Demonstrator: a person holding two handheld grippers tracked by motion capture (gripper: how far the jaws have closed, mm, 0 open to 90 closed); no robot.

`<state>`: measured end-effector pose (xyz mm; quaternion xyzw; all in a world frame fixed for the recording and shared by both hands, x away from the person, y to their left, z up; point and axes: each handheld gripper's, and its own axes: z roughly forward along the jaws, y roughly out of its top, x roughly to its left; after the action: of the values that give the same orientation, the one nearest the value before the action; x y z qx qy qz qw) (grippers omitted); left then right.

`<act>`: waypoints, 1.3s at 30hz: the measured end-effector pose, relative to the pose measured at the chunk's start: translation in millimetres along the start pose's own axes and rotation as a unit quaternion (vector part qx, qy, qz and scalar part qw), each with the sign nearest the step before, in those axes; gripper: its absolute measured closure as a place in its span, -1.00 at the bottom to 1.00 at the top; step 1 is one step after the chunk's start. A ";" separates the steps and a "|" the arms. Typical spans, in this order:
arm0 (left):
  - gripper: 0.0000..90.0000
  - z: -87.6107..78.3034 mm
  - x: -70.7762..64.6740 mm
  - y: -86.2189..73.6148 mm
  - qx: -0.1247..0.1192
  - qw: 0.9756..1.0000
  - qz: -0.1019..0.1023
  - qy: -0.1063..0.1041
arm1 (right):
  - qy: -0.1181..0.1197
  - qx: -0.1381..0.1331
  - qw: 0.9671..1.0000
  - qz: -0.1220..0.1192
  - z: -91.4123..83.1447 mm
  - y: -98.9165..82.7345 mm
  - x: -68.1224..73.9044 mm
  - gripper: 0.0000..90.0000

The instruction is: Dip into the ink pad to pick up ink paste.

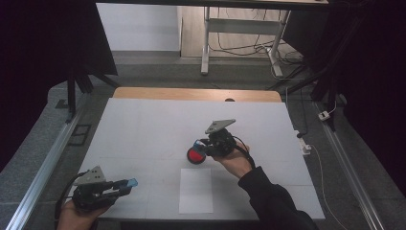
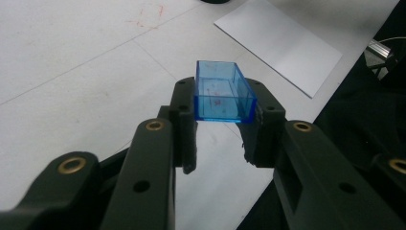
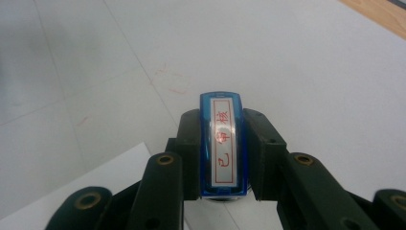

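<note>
My left gripper (image 1: 125, 184) rests near the table's front left corner, shut on a small clear blue plastic box (image 1: 130, 182). In the left gripper view the blue box (image 2: 218, 103) is pinched by its side walls between the jaw tips of the left gripper (image 2: 222, 91), open side up. My right gripper (image 1: 201, 146) is at mid-table, shut on a blue stamp (image 1: 197, 143). It hovers at a round red ink pad (image 1: 195, 155); whether the two touch I cannot tell. The right gripper (image 3: 222, 120) clamps the stamp (image 3: 222, 143), whose white label with red characters faces up.
A white sheet of paper (image 1: 196, 190) lies flat at the front middle of the white table top (image 1: 143, 129), just in front of the ink pad. The table's far edge is bare wood (image 1: 196, 94). Metal rails run along both sides.
</note>
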<state>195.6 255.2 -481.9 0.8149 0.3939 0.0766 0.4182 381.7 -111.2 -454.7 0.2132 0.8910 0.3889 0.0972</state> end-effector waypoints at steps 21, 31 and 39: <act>0.53 -0.8 -0.3 -0.8 -0.001 1.000 0.000 0.000 | -0.010 0.039 0.999 -0.005 31.2 -3.6 -7.4 0.58; 0.53 -0.8 -0.5 -0.8 0.000 1.000 0.001 -0.001 | -0.010 0.047 0.999 0.000 36.8 -4.1 -10.3 0.58; 0.53 -0.3 -0.9 -0.5 0.002 1.000 0.001 0.000 | -0.006 0.051 0.999 0.012 39.9 -2.9 -11.9 0.59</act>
<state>194.6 254.9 -481.9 0.8161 0.3930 0.0765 0.4166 405.0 -92.4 -483.9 0.2309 0.9065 0.3426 0.0868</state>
